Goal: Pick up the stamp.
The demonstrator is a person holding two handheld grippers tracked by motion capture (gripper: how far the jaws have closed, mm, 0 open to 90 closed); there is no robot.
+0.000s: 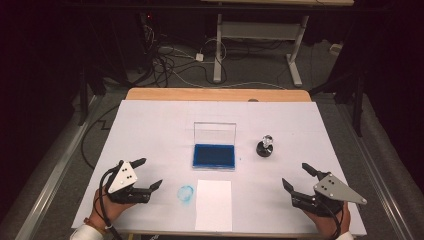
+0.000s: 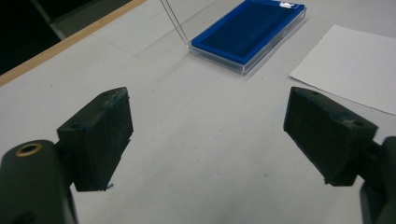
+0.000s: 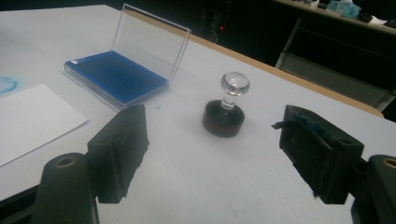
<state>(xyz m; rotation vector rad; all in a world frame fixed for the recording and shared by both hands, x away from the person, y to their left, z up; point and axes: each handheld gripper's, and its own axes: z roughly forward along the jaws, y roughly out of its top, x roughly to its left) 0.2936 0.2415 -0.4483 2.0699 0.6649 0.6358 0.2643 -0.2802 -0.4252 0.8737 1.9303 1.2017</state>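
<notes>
1. High view: white table top (image 1: 150, 125), wooden strip along its far edge, grey floor on both sides.
2. Room behind is dark; a tangle of cables (image 1: 165, 57) lies on the floor, and the white legs of a second desk (image 1: 260, 30) stand beyond it.
3. One ink pad (image 1: 214, 155): blue, in a clear case with the lid standing upright at its far side, near the table's middle. Left gripper view has it at top right (image 2: 250, 32); right gripper view at upper left (image 3: 116, 74).
4. One stamp (image 1: 265, 146): dark round base, clear knob on top, upright, just right of the ink pad and apart from it. In the right gripper view it stands between and beyond the jaws (image 3: 225, 112), untouched.
5. One sheet of white paper (image 1: 214, 205), at the near edge, in front of the ink pad.
6. One blue ink smear (image 1: 185, 194) on the table, just left of the paper.
7. Two grippers, one in each hand at the near corners. Left gripper (image 1: 150, 175): jaws apart, bare table between them (image 2: 208, 135). Right gripper (image 1: 299, 176): jaws apart, nothing clamped (image 3: 212, 149), well short of the stamp.
8. Two grey three-cornered plates, one on each gripper.
</notes>
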